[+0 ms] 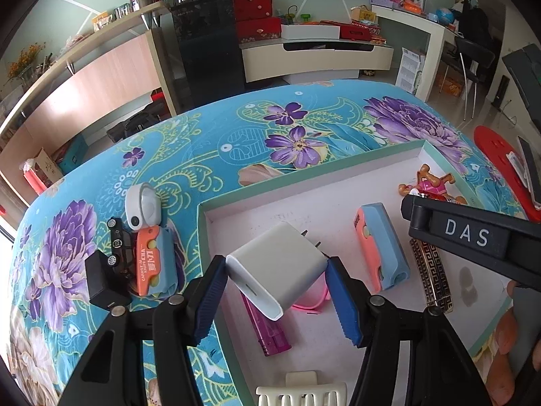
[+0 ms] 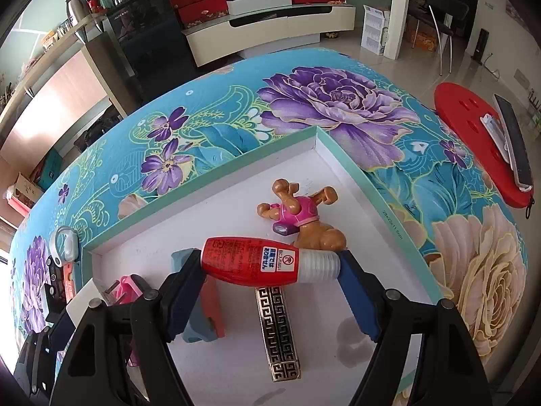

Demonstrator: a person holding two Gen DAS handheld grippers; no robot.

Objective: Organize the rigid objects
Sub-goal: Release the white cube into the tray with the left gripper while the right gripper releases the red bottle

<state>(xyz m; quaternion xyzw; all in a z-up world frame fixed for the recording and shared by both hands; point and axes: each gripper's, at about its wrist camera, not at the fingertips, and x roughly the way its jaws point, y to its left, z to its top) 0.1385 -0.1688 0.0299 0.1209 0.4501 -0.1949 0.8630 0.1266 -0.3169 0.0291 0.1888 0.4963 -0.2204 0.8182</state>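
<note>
Left gripper (image 1: 275,272) fingers clamped on white charger cube (image 1: 275,267), prongs toward 1 o'clock, above white tray (image 1: 372,159). Right gripper (image 2: 270,267) fingers clamped on red bottle (image 2: 250,260), ribbed white cap at 3 o'clock, above same tray.

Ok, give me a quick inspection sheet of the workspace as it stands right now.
Surface: floral cloth with a shallow tray on it.
Job's things: white charger in left tool; red bottle in right tool, both over the tray. Toy dog, patterned bar, pink-blue case lie in the tray.
Clutter: toy car, orange knife, black block on the cloth left of the tray.
Cables: nothing seen.
Surroundings: shelves, red stool.
</note>
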